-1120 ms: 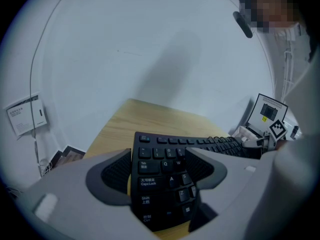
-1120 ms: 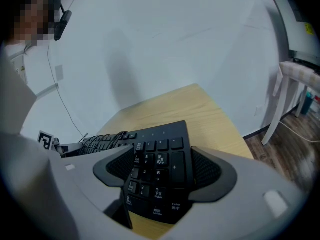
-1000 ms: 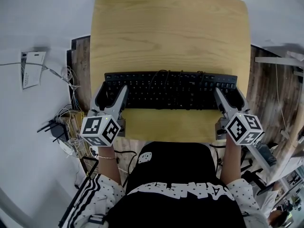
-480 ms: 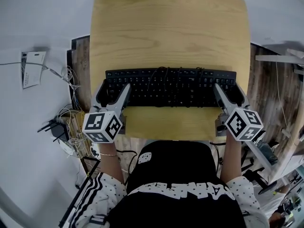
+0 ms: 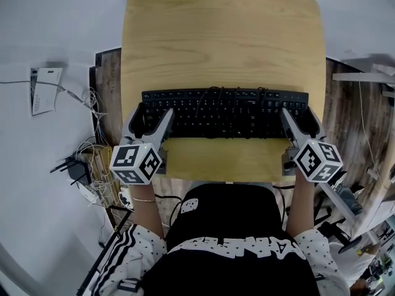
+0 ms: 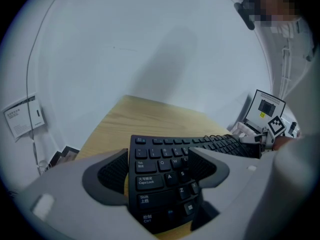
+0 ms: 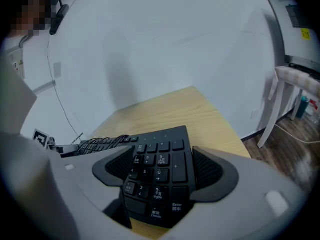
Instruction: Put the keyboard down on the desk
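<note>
Gripping the flat black plastic keyboard [image 5: 225,113] by each end, left gripper [image 5: 152,117] and right gripper [image 5: 300,117] both clamped tight, over the light wooden desk [image 5: 222,36].

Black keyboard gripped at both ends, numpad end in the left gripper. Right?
Not quite. The numpad end is in the right gripper, as the right gripper view shows; the left gripper holds the Ctrl and Shift end. The black keyboard is gripped at both ends.
</note>
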A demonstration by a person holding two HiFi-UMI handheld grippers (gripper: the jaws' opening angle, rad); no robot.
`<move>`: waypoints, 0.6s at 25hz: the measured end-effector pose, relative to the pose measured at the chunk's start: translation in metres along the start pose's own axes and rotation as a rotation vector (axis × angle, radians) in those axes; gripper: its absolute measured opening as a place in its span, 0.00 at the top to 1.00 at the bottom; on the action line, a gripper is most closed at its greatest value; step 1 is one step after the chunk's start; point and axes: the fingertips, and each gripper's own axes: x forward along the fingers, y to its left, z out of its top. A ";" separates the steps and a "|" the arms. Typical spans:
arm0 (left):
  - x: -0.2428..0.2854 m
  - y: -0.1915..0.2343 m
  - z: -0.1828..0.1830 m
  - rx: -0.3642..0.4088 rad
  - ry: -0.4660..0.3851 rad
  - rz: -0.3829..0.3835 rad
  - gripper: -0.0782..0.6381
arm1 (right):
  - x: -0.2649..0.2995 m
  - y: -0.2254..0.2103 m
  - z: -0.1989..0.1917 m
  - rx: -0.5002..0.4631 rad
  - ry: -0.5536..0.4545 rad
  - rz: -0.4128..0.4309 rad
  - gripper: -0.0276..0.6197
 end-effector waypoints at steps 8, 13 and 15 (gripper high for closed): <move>-0.009 0.006 0.005 -0.010 -0.048 0.004 0.39 | -0.005 -0.003 0.006 -0.034 -0.032 -0.028 0.37; -0.015 0.008 0.012 0.005 -0.070 0.012 0.40 | -0.011 -0.003 0.015 -0.046 -0.068 -0.044 0.42; -0.018 0.007 0.019 0.019 -0.096 0.013 0.45 | -0.013 0.000 0.019 -0.060 -0.076 -0.042 0.46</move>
